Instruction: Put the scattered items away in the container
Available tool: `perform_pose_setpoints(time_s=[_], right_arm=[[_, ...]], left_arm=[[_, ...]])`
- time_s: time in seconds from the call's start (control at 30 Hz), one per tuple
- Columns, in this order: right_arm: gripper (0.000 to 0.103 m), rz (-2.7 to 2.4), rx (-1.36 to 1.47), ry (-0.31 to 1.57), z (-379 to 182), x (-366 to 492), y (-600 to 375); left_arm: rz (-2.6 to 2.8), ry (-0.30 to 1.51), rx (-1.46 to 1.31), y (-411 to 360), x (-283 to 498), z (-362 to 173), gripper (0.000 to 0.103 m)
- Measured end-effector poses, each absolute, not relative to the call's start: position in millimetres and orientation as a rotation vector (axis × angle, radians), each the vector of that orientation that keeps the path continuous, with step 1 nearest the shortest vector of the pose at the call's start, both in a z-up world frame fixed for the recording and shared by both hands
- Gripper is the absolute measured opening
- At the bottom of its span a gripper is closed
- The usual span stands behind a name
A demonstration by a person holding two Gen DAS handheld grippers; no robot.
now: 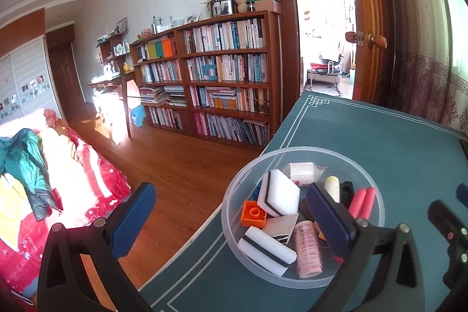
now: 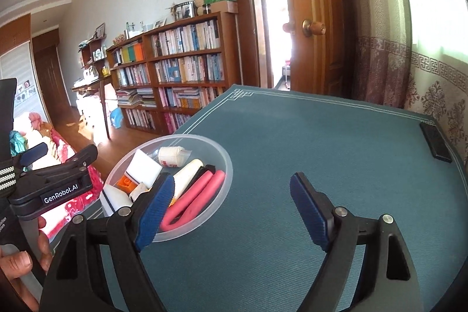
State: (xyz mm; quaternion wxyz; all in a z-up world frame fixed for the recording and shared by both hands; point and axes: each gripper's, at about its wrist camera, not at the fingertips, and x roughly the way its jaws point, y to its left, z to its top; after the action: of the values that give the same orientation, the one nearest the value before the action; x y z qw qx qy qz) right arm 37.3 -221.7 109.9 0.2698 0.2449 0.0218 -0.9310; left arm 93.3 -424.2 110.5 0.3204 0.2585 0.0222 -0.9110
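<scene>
A clear plastic bowl sits near the left edge of the teal table mat. It holds white sponges, an orange brick, pink rollers, a pink curler, a cream tube and a wrapped white roll. My left gripper is open, its right finger over the bowl, its left finger off the table edge. My right gripper is open and empty, its left finger in front of the bowl.
A black flat object lies at the mat's far right edge. Beyond the table are a wooden floor, bookshelves, a bed with clothes, an open door and curtains. A hand holds the left gripper's handle.
</scene>
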Motion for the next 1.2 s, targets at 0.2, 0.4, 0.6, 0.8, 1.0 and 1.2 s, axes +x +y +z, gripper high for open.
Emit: perform_pose_setpoints(time_s=[0.2, 0.4, 0.6, 0.8, 1.0, 1.2], right_arm=[[0.103, -2.626, 0.513, 0.007, 133.9, 58.9, -195.9], [0.103, -2.606, 0.562, -0.064, 132.4, 56.6, -179.9], [0.103, -2.588, 0.609, 0.087, 122.0, 56.9, -195.9], [0.103, -2.497, 0.712, 0.157, 99.1, 58.3, -221.3], [0.103, -2.420, 0.806, 0.215, 74.9, 55.2, -246.1], [0.103, -2.388, 0.800, 0.269, 66.0, 61.7, -264.4]], left_arm=[[-2.344, -0.024, 0.655, -402.6, 103.5, 119.4, 0.103], [-2.382, -0.001, 0.654, -394.2, 117.0, 122.9, 0.103], [-2.403, 0.007, 0.689, -389.4, 125.1, 114.5, 0.103], [-2.406, 0.062, 0.791, -395.6, 125.5, 94.0, 0.103], [-2.366, 0.065, 0.840, -405.7, 126.7, 76.4, 0.103], [-2.344, 0.093, 0.870, -416.9, 127.1, 66.9, 0.103]])
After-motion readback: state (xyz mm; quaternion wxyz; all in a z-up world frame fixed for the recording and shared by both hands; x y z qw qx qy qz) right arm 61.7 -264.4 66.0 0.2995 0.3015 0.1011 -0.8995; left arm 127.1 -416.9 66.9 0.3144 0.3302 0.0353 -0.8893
